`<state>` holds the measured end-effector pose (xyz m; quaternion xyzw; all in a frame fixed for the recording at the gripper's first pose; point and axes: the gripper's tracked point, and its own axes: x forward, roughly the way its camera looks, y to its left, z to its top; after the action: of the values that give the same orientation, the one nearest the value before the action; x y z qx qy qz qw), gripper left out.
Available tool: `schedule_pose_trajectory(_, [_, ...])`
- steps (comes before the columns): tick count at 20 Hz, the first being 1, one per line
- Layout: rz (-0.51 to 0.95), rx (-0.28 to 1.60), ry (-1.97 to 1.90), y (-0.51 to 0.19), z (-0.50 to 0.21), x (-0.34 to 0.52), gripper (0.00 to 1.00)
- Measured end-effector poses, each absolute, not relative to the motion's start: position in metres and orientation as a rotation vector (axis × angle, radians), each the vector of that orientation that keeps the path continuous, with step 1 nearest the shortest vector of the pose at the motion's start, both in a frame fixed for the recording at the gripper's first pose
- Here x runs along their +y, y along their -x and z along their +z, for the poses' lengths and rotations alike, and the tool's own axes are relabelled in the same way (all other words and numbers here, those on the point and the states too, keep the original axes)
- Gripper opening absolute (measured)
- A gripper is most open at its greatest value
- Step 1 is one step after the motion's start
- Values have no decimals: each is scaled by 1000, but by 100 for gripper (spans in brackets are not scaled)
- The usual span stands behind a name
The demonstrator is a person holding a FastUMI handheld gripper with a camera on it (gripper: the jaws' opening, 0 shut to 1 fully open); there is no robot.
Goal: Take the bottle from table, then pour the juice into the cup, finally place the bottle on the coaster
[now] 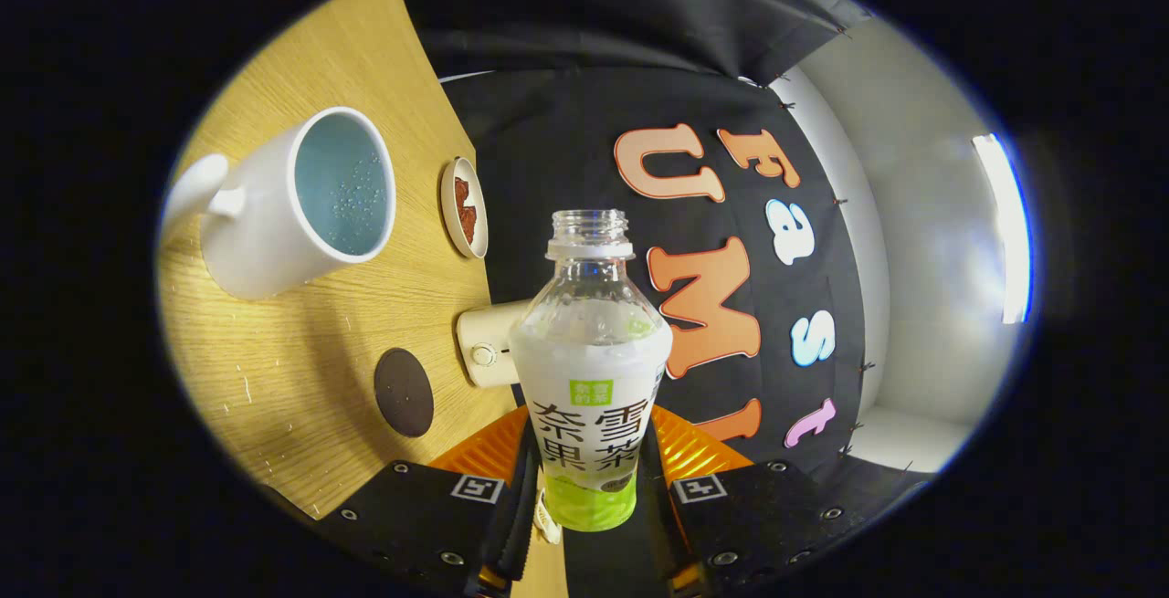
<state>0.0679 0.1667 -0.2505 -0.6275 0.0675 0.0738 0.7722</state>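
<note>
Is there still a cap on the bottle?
No, the bottle, held between the claw's fingers, has a bare open neck with its threads showing.

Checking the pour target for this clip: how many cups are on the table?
1. The white cup stands beyond the dark coaster, beside a small dish; the tool grips the bottle.
</note>
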Motion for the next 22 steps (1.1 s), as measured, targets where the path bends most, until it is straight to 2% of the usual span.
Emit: schedule_pose_trajectory(22, [186,-21,1643,-67,-242,182,53])
